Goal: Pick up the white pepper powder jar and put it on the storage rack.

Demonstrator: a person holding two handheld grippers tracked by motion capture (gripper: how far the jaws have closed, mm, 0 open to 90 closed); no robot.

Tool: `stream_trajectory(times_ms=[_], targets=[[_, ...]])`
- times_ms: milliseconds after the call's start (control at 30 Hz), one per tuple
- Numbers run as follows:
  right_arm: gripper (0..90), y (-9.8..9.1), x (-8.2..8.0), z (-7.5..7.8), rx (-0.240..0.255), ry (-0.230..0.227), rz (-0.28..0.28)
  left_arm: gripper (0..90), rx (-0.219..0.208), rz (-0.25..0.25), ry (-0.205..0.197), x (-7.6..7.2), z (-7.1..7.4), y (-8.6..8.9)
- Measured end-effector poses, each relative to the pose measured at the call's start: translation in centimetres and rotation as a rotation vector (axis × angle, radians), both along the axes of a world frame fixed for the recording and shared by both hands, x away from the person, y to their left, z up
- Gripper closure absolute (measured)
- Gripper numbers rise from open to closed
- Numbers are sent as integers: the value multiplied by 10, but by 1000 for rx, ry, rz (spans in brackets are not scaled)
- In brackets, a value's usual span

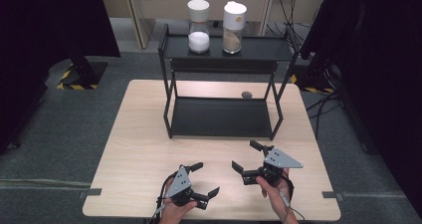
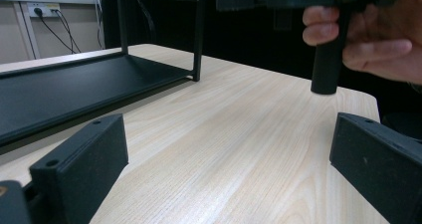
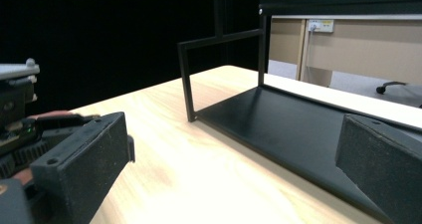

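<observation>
I hold my left gripper [image 1: 205,179] over the near edge of the table [image 1: 134,149], left of centre, its jaws spread wide with nothing between them. My right gripper [image 1: 247,157] sits just to the right of it, slightly farther in, jaws likewise wide and empty. The two grippers face each other, near but apart, with bare wood between them.

In the left gripper view, my right hand [image 2: 378,40] grips the black handle of the other gripper above the tabletop, and the rack's [image 2: 74,84] lower shelf lies to the far left. In the right gripper view, the same lower shelf runs along the right, with its thin black uprights rising from it.

The rack [image 1: 224,64] stands at the far middle of the table, well apart from both grippers. On its top shelf stand two jars side by side: the left jar [image 1: 198,27] holds white contents, the right jar [image 1: 234,29] holds tan contents. Both are upright and white-lidded. A small grey disc [image 1: 246,94] lies on the table behind the rack's lower shelf.
</observation>
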State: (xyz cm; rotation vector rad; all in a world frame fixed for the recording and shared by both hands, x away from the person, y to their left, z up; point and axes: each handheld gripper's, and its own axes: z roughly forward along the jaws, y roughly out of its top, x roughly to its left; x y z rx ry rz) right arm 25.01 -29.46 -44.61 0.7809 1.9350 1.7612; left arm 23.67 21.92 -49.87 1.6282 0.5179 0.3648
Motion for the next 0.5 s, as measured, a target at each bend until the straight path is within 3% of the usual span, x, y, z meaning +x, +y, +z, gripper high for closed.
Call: stream_trajectory(times_ms=[500], targets=[[11,-3,-5,-27,-5,24,24,12,2,3,-6,0,0,1]])
